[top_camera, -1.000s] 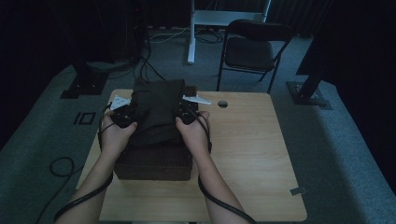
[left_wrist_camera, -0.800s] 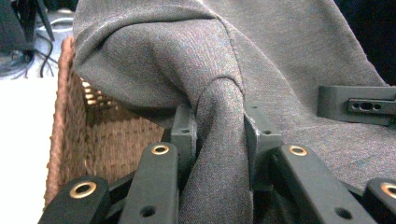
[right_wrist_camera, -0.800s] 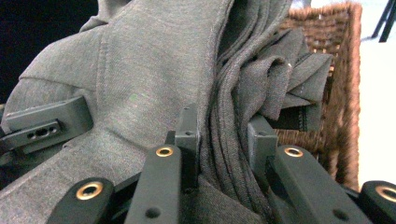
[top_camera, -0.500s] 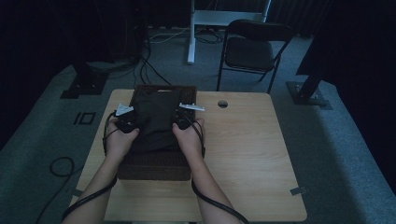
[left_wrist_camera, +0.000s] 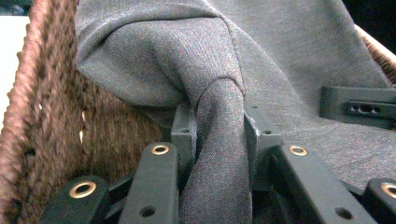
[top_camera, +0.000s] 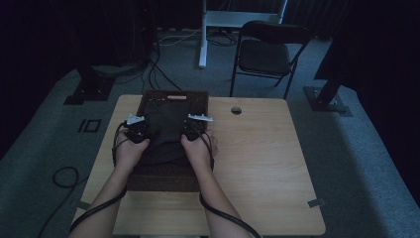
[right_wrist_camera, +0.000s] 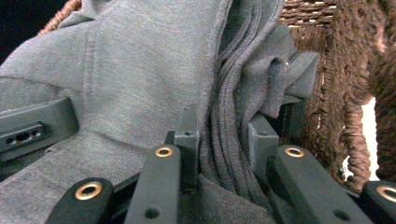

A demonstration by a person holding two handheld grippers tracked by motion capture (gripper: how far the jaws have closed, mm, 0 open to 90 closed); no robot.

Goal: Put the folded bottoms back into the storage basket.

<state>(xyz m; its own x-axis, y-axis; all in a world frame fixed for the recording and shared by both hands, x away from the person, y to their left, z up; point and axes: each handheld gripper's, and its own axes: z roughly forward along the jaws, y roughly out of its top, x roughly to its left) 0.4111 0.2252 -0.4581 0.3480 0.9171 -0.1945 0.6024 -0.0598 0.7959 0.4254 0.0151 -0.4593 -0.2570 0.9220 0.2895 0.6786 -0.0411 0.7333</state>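
Observation:
A dark grey folded garment [top_camera: 166,133] lies partly down in a brown woven basket [top_camera: 163,179] on the wooden table. My left gripper [top_camera: 138,130] is shut on a bunched fold at the garment's left edge, and the fold stands between its jaws [left_wrist_camera: 219,123]. My right gripper [top_camera: 195,128] is shut on several stacked layers at the garment's right edge [right_wrist_camera: 224,130]. The garment [left_wrist_camera: 289,56] spreads between the two grippers. The basket's wall [left_wrist_camera: 51,116] is close beside the left gripper, and the wall [right_wrist_camera: 348,93] is just as close to the right one.
The basket stands at the table's back left. A round cable hole [top_camera: 236,110] is in the tabletop [top_camera: 257,163] to its right. A black folding chair [top_camera: 267,54] and stand feet are on the floor behind the table.
Both hands have come down with the garment, from above the basket to inside it. The cloth now lies lower and flatter, and the basket's far rim shows.

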